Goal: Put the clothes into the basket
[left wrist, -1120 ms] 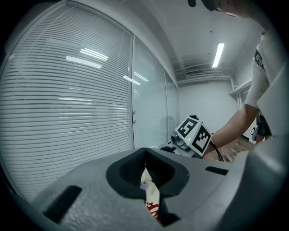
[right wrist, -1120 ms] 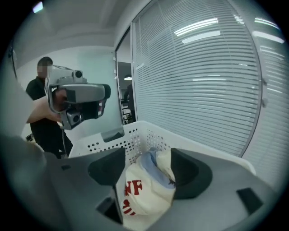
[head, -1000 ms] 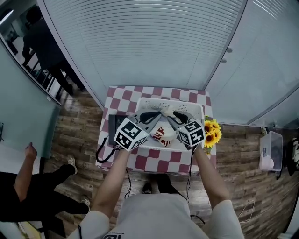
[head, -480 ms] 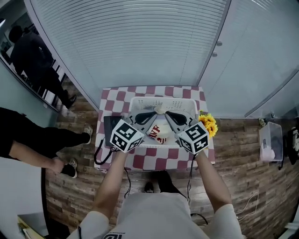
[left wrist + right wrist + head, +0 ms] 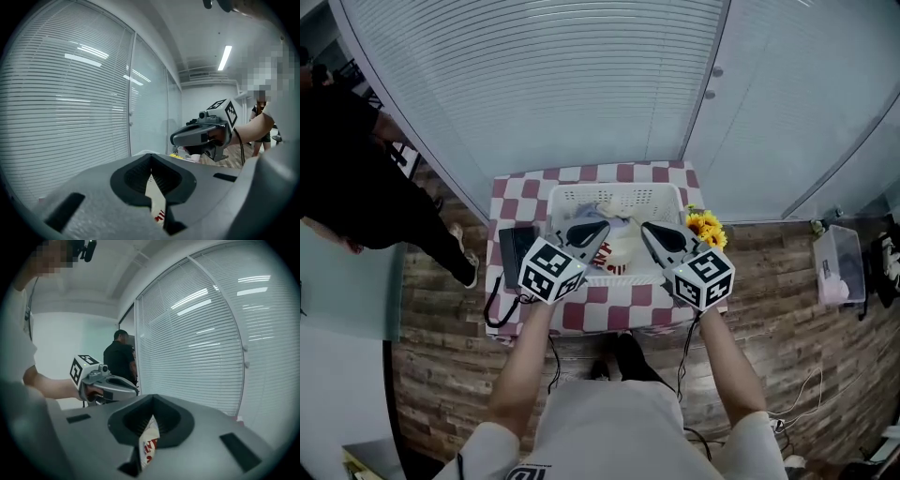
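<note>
A cream garment with red print [image 5: 620,249] hangs stretched between both grippers over the white basket [image 5: 614,193]. My left gripper [image 5: 598,230] is shut on its left edge; the cloth [image 5: 155,199] shows pinched in the jaws in the left gripper view. On the other edge my right gripper [image 5: 647,228] is shut, with cloth [image 5: 149,442] caught between its jaws. Each gripper sees the other: the right gripper [image 5: 175,138] and the left gripper [image 5: 134,391] face one another a short way apart.
The basket stands on a small table with a red-and-white checked cloth [image 5: 592,315]. Sunflowers [image 5: 705,228] sit at the table's right edge, a black device with a cable [image 5: 514,253] at its left. A person in black [image 5: 356,178] stands at left; window blinds are behind.
The right gripper's jaws have shut on the garment. Both grippers have drawn a little apart and back, lifting the cloth. The person in black has moved closer at left.
</note>
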The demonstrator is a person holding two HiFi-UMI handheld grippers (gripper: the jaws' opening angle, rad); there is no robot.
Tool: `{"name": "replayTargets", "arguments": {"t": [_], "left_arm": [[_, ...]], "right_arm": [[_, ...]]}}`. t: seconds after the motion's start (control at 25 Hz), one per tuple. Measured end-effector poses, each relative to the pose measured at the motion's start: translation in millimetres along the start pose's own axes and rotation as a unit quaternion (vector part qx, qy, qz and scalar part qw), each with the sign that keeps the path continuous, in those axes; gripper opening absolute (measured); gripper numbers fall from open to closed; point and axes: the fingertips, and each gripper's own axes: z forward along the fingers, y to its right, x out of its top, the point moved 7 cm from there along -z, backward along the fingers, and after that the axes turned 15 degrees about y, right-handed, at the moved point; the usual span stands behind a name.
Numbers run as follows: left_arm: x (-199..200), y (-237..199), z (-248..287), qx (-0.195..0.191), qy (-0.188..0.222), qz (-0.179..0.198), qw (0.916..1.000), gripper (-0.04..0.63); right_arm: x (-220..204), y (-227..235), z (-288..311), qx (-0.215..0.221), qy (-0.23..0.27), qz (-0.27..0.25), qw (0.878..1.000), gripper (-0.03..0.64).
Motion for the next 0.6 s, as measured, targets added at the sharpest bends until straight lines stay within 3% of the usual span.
{"name": "replayTargets", "arguments": {"t": [0.2, 0.6], "left_arm": [[-3.3, 4.7, -5.4, 0.003, 0.0, -0.012, 0.9999, 0.012], [-5.5, 3.6, -11.3, 0.008, -0.001, -0.013, 0.9999, 0.012]], "right_arm": [[-6.4, 0.7, -1.8, -0.021, -0.023, 0.013, 0.999, 0.018], [-9.7, -8.3, 7.9, -0.007, -0.034, 0.004, 0.999, 0.018]]}}
